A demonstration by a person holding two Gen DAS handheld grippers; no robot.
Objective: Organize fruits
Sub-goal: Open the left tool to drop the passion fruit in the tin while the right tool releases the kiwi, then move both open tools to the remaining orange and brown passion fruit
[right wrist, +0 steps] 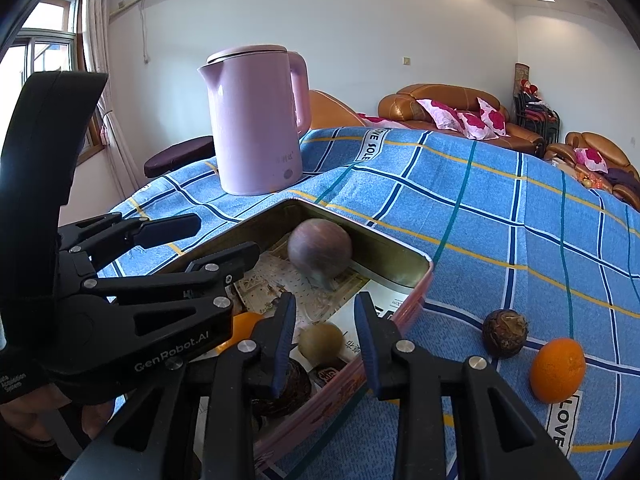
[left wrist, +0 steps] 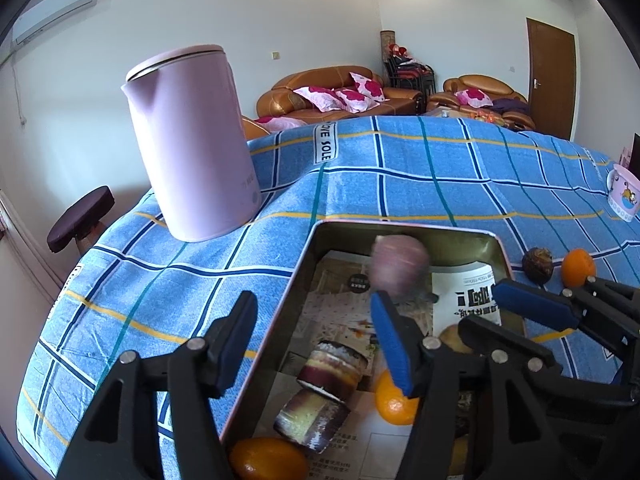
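Observation:
A pink tin [left wrist: 400,227] [right wrist: 424,276], gold inside and lined with printed paper, stands on the blue checked cloth. Inside it lie a blurred purple round fruit [left wrist: 400,266] [right wrist: 320,250], two oranges [left wrist: 394,402], a yellowish fruit [right wrist: 322,344] and a dark brown one [right wrist: 290,394]. My left gripper [left wrist: 314,340] [right wrist: 228,236] hangs open over the tin's near left part, with nothing between its pads. My right gripper [right wrist: 326,336] [left wrist: 480,308] hovers above the yellowish fruit, jaws a little apart and not touching it. On the cloth to the tin's right sit a dark brown fruit [left wrist: 538,266] [right wrist: 504,334] and an orange [left wrist: 578,268] [right wrist: 558,370].
A tall pink kettle [left wrist: 192,144] [right wrist: 256,120] stands just behind the tin's far left corner. A printed mug [left wrist: 624,196] is at the cloth's right edge. A dark stool [left wrist: 80,220] and orange sofas [left wrist: 340,92] lie beyond the table.

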